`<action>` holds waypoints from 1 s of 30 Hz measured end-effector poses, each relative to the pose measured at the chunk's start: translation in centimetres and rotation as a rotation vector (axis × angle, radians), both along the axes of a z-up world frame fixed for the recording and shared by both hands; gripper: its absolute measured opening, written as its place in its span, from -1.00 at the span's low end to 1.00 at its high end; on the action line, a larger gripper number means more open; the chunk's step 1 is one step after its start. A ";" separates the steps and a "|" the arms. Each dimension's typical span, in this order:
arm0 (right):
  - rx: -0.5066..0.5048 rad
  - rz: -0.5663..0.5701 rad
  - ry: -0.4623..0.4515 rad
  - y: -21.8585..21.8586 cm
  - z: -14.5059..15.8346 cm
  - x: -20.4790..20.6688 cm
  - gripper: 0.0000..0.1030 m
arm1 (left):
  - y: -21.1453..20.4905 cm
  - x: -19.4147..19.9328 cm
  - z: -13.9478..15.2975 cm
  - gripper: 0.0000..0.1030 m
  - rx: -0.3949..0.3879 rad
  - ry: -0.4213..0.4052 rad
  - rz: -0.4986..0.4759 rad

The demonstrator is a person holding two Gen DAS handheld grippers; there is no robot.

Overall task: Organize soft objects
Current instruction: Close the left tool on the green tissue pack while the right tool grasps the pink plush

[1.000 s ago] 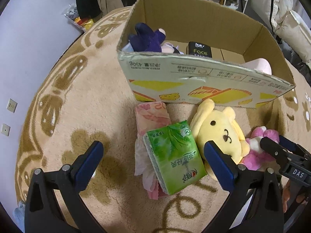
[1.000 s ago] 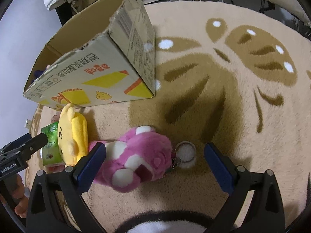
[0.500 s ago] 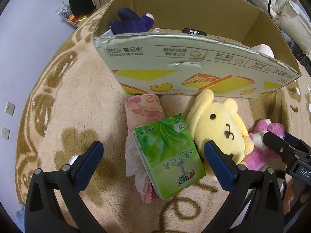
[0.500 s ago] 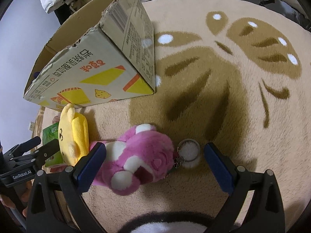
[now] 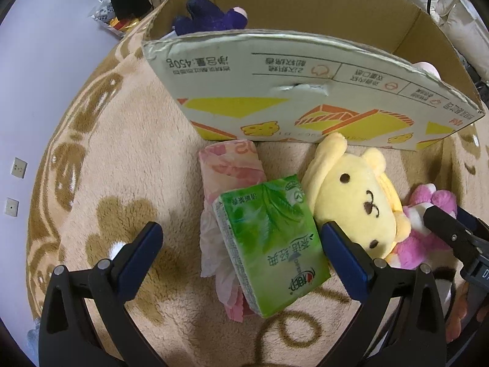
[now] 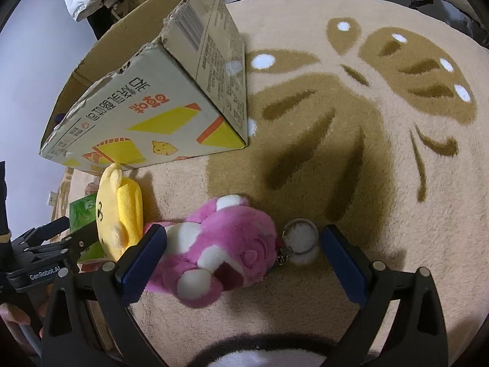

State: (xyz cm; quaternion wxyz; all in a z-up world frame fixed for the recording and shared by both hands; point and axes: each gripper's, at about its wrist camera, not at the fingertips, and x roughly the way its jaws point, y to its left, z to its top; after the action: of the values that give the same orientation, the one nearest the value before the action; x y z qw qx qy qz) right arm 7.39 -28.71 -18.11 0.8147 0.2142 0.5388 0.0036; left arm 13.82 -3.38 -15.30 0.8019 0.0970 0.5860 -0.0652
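A green tissue pack lies on a pink tissue pack on the rug. My left gripper is open, its fingers on either side of the green pack. A yellow plush dog lies to its right, then a pink plush bear. In the right wrist view my right gripper is open around the pink plush bear, whose key ring lies between the fingers. The yellow dog shows to its left. The cardboard box behind holds a dark blue plush.
The round beige rug with brown patterns stretches right of the box. A wall with sockets is at the left. Clutter and white bags stand beyond the box.
My left gripper has moved forward and lower toward the green tissue pack. My right gripper has closed in slightly on the pink bear. Both stay open.
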 end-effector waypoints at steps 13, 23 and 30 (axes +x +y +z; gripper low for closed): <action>0.005 0.010 -0.004 0.5 -0.2 0.3 1.00 | -0.2 -0.1 -0.6 0.39 0.007 0.024 -0.032; 0.023 0.023 -0.006 0.2 0.3 0.1 0.84 | -1.1 -0.7 -0.5 0.33 0.045 0.010 -0.056; 0.024 0.023 -0.006 0.5 0.2 0.1 0.84 | -1.3 -1.3 -0.2 0.37 0.116 -0.017 -0.059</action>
State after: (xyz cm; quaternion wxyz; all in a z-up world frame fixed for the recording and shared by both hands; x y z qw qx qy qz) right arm 7.50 -28.23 -17.93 0.8136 0.2179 0.5387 0.0199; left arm 12.55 -4.64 -15.53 0.7975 0.1611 0.5789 -0.0541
